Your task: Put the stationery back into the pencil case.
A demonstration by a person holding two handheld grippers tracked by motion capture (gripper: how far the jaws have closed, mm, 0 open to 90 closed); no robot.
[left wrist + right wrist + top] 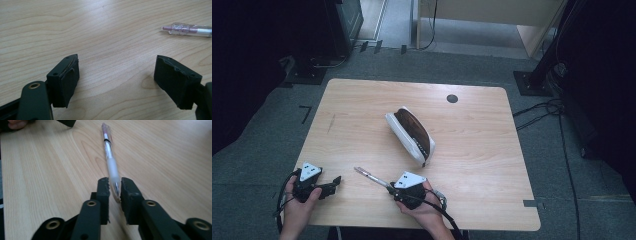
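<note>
Pen: I see the pen (110, 162) lying flat on the wooden table (362, 100), in front of the pencil case and nearer to me, its capped end pointing away from my right gripper toward the left one; in the left gripper view its clear cap with pink inside (186, 29) sits off at the upper right.
Pen grip: the pen's tip end lies between the pads of my right gripper (115, 188), and the jaws are drawn in narrow around it; the pads look to be just at the barrel, but I cannot tell for sure whether they press on it.
Right gripper: in the high view it (388, 186) sits in front of the pencil case at the table's near edge, held low and pointing along the pen.
Left gripper: it (337, 181) rests left of the pen, well to the near left of the pencil case, its jaws standing wide with bare wood between them; the pen is near it but apart.
Pencil case: the white pencil case (411, 134) lies at an angle near the table's middle, its top open on a dark brown inside, well apart from the pen.
Table hole: a dark round hole (452, 98) sits behind the pencil case, toward the far edge.
</note>
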